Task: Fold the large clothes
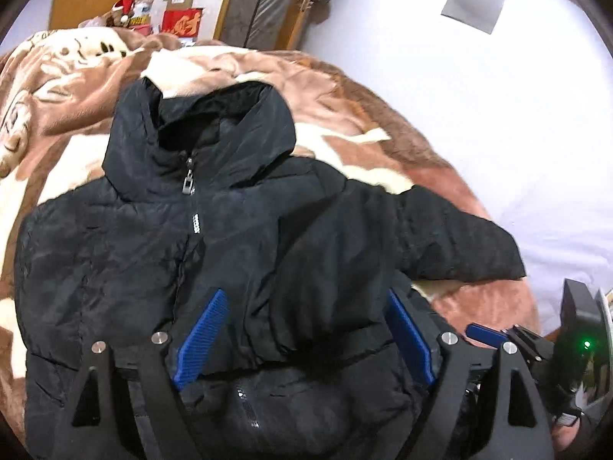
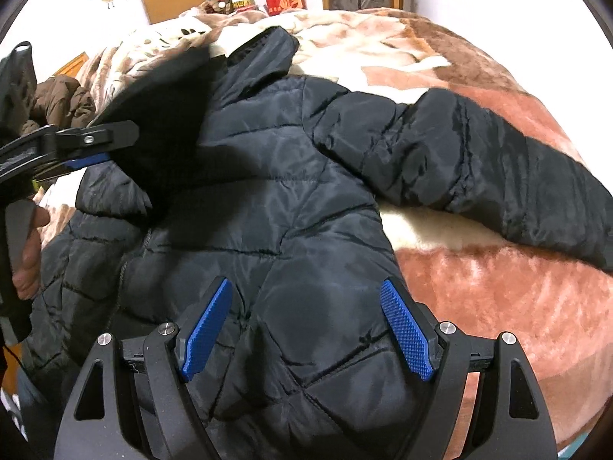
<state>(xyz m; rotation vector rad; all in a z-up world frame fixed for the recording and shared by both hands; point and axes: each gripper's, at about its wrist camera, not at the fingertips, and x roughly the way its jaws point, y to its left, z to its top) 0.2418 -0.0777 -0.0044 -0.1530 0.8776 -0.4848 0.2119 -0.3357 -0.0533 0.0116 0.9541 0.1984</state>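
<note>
Jacket [image 1: 230, 260] sprawled on bed [image 2: 498, 287], ahead of both spread, seemingly empty hand-held grippers [image 1: 302, 333] [image 2: 306, 329]; could slip, being puffy.

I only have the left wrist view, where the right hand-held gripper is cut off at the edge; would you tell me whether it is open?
Observer: Yes, the right hand-held gripper is open, with its blue pads wide apart over the lower front of the black jacket.
Operator: Thank you. Is there any other clothing nearby that my view misses?
Observer: A brown padded garment lies bunched at the far left, by the edge of the blanket.
</note>
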